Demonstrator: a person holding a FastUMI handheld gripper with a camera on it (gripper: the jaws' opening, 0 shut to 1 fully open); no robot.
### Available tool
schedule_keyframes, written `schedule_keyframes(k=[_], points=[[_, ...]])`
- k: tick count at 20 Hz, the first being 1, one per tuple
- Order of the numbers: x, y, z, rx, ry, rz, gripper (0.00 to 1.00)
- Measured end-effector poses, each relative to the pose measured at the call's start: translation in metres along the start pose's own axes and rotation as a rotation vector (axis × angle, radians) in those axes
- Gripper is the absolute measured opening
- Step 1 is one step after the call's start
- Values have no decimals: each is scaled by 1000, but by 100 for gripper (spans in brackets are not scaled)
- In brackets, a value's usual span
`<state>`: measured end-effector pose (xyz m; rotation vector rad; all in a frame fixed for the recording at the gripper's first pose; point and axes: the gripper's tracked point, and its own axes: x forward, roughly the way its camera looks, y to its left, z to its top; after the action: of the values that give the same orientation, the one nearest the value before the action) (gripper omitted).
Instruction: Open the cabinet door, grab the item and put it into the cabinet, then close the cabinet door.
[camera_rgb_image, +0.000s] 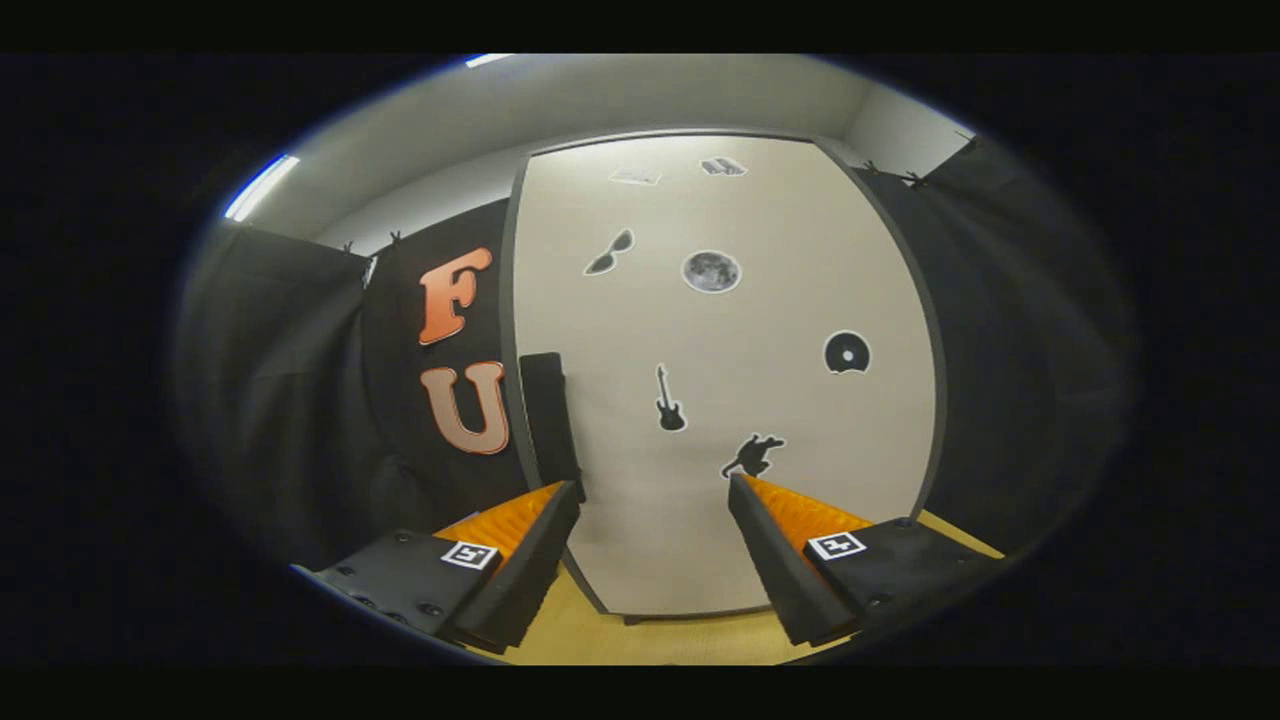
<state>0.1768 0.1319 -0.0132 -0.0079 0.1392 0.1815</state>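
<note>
While cabinet door seems shut, gripper spread, empty

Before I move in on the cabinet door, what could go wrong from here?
The gripper is open with nothing between its fingers, and the cabinet door looks shut. The dark handle sits at the door's edge, just beyond one finger rather than centred, so closing now would likely miss it. That handle lies close to the black cloth; a finger could snag the cloth. The door face is flat, so the fingers may slip.
</note>
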Motion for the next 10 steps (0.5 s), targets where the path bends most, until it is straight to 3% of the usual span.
schedule_keyframes(k=[10], points=[[-70, -80, 15, 4, -62, -85, 97]])
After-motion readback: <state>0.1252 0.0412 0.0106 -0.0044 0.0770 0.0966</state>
